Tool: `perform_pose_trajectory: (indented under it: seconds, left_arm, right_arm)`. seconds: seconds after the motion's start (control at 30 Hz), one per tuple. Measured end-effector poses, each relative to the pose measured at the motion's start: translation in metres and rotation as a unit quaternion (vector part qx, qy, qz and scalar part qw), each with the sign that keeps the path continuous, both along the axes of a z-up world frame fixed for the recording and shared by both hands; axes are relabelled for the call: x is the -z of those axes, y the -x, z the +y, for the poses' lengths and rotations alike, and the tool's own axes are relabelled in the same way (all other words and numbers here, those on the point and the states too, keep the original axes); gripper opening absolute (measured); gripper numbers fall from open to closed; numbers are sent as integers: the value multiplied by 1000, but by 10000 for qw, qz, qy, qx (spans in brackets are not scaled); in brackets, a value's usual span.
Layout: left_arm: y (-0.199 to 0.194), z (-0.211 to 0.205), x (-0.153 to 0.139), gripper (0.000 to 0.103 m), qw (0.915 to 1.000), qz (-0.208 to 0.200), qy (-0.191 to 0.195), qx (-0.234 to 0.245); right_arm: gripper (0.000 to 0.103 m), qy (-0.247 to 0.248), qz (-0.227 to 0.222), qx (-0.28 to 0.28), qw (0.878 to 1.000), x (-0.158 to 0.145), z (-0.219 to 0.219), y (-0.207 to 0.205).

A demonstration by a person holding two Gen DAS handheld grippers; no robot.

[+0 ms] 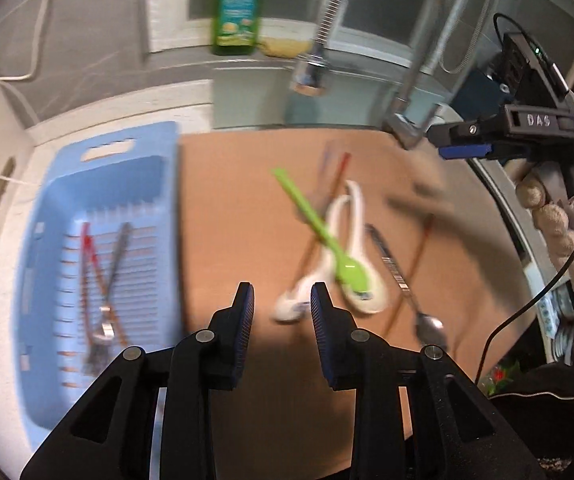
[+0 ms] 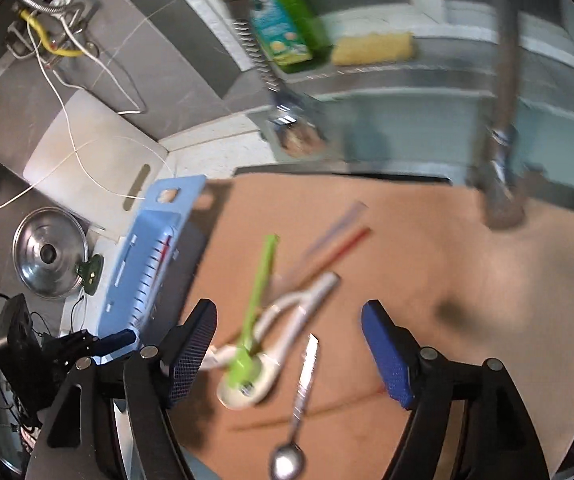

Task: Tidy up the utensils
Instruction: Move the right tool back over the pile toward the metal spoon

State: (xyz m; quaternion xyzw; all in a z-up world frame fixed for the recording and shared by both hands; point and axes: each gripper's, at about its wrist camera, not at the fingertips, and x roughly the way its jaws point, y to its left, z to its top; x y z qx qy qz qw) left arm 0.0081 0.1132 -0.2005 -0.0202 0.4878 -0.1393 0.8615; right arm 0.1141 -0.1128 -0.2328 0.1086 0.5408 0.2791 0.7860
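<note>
Left wrist view shows the left hand-held gripper (image 1: 282,294) with its jaws a little apart and nothing between them, above a brown board (image 1: 231,200) that lies on the tabletop. At about nine o'clock from it lies a light blue tray (image 1: 47,240), and inside the tray are a fork (image 1: 107,312) and red chopsticks (image 1: 91,264). At about one o'clock from the jaws, a pile of utensils rests on the board: a green spoon (image 1: 327,240) lies across two white spoons (image 1: 351,248), and a metal spoon (image 1: 403,280) lies just beside them at three o'clock. More chopsticks (image 1: 337,178) lie at twelve o'clock from the pile. At the frame's two o'clock the other gripper is seen from the side.

Right wrist view shows the right hand-held gripper (image 2: 289,332) with its jaws wide apart, holding nothing. The green spoon (image 2: 257,304), the white spoons (image 2: 287,320) and the metal spoon (image 2: 301,396) lie on the board (image 2: 447,280) under the gap between the jaws. The blue tray (image 2: 155,252) is at ten o'clock, with its long edge against the board. A green bottle (image 2: 283,20) and a yellow sponge (image 2: 373,48) stand at twelve o'clock, behind the sink. Both views are blurred.
</note>
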Motion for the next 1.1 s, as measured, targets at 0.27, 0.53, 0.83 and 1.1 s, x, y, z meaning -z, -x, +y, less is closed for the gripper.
perform_pose_trajectory:
  seconds: [0.27, 0.53, 0.83, 1.1]
  left_arm:
    - [11, -54, 16, 28, 9980, 334, 161, 519]
    - [32, -100, 31, 28, 9943, 665, 405, 735]
    - [55, -129, 48, 28, 9963, 690, 520, 13]
    - [55, -131, 50, 28, 9949, 674, 665, -333]
  right_arm:
    - [71, -54, 553, 161, 9983, 31, -37, 15]
    - [58, -190, 962, -187, 9950, 49, -32, 11]
    - [35, -98, 1304, -1028, 9861, 72, -15, 13]
    - [35, -269, 1810, -1078, 9772, 92, -22, 18]
